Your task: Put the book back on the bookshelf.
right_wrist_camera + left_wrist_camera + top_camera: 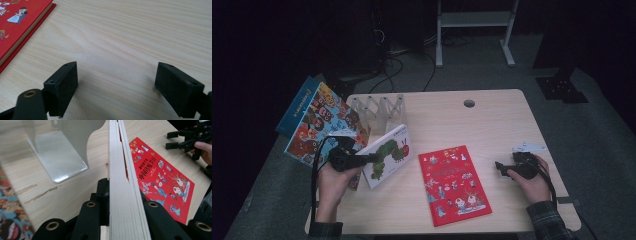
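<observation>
At the far left edge of the desk we see a colourful picture book propped aslant, with a pale metal book rack just to its right. Next comes our left tongs, pinching the caterpillar book by one edge; in the left gripper view its white page block runs straight away from us between the two black jaws, which press on it from either side. We hold the book tilted up off the desk, its long axis pointing toward the rack, which stands just beyond and to the left of it. That is the relation we judge the coming move to turn on: the left hand is much the nearer to the rack, so the book likely has to be stood upright and slid in there. Further right the red book lies flat, apart from both tongs. At the right, our right tongs rest low over bare wood, jaws spread wide and holding nothing, the red book's corner off to their left.
</observation>
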### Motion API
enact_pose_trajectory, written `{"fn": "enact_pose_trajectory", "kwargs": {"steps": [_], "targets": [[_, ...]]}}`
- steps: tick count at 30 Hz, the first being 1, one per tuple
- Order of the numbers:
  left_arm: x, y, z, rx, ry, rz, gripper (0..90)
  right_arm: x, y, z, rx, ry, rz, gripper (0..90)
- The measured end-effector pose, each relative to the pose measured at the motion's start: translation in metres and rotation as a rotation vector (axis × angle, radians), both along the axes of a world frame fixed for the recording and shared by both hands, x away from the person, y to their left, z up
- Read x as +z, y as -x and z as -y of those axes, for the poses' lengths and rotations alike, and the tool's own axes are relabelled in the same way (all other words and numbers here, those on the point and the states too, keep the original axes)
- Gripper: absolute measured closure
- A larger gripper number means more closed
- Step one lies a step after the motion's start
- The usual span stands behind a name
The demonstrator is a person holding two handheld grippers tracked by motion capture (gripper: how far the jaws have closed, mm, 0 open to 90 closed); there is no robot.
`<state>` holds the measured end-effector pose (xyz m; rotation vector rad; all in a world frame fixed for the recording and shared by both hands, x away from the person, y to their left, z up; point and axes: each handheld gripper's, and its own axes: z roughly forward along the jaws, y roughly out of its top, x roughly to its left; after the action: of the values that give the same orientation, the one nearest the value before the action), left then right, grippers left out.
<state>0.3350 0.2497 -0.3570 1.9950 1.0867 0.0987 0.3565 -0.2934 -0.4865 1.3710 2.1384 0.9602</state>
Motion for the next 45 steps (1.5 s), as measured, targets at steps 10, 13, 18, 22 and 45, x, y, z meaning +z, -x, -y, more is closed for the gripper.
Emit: {"fn": "enact_pose_trajectory", "kwargs": {"steps": [10,13,18,22,45], "targets": [[0.004,0.010,-0.015,0.006,-0.001,-0.015,75.4,0.000,0.000,0.000,0.000,0.001,0.000,17.7],[0.005,0.012,-0.018,0.003,-0.004,-0.019,75.4,0.000,0.000,0.000,0.000,0.001,0.000,17.7],[0.007,0.019,-0.025,0.005,0.006,-0.023,75.4,0.000,0.000,0.000,0.000,0.001,0.000,17.7],[0.011,0.025,-0.033,0.014,0.016,-0.019,75.4,0.000,0.000,0.000,-0.002,0.000,0.001,17.7],[0.005,-0.032,0.002,0.121,-0.087,0.088,75.4,0.000,0.000,0.000,-0.004,-0.002,-0.001,17.6]]}}
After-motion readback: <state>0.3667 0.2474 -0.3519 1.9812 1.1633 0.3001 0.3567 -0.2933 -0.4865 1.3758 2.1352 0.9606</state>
